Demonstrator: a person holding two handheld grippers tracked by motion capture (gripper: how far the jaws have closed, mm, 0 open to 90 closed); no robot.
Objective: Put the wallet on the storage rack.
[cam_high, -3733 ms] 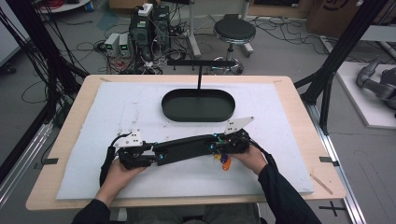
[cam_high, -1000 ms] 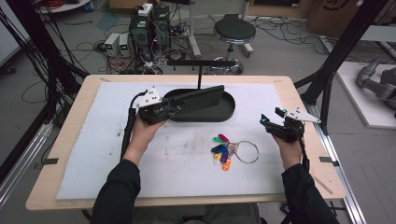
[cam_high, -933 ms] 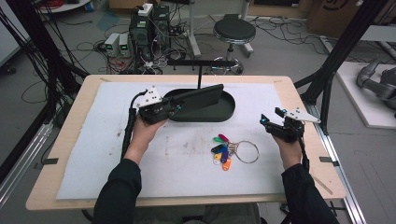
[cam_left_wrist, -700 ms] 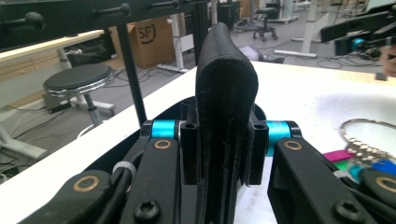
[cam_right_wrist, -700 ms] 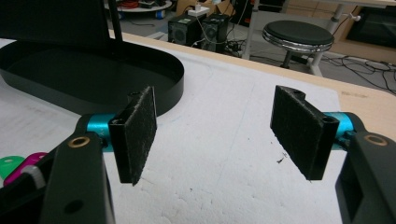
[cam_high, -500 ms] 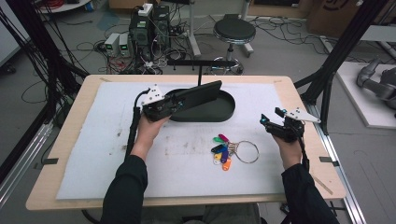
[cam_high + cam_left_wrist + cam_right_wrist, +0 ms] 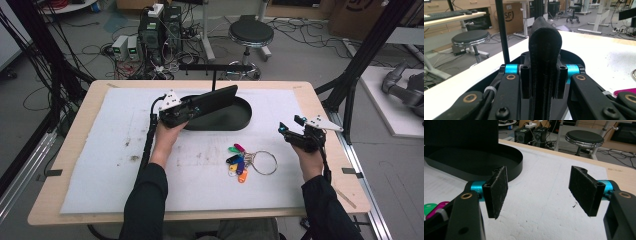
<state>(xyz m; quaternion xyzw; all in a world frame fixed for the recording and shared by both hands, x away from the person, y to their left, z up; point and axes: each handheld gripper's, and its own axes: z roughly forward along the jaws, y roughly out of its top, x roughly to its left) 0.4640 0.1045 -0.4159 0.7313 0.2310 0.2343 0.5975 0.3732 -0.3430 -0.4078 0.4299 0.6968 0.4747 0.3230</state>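
High view: the left gripper point(image 7: 200, 104) is holding a black lid point(image 7: 220, 96) tilted over the oval black tray point(image 7: 235, 119); coloured keys point(image 7: 239, 162) are lying on the bench point(image 7: 100, 150). Left gripper view: fingers point(image 7: 524, 75) are clamping the lid. Right gripper view: the right gripper point(image 7: 539, 187) fingers are spread wide, holding nothing.

A grey floor point(image 7: 310, 55) lay around the wooden table point(image 7: 320, 107), which carried a white foam mat point(image 7: 100, 165). At twelve o'clock beyond the far edge stood a round black stool point(image 7: 251, 34); at eleven o'clock, black computer boxes point(image 7: 161, 31) sat amid tangled cables point(image 7: 107, 52). Black frame posts point(image 7: 367, 50) rose at two o'clock, and a cardboard box point(image 7: 357, 12) sat at one o'clock.
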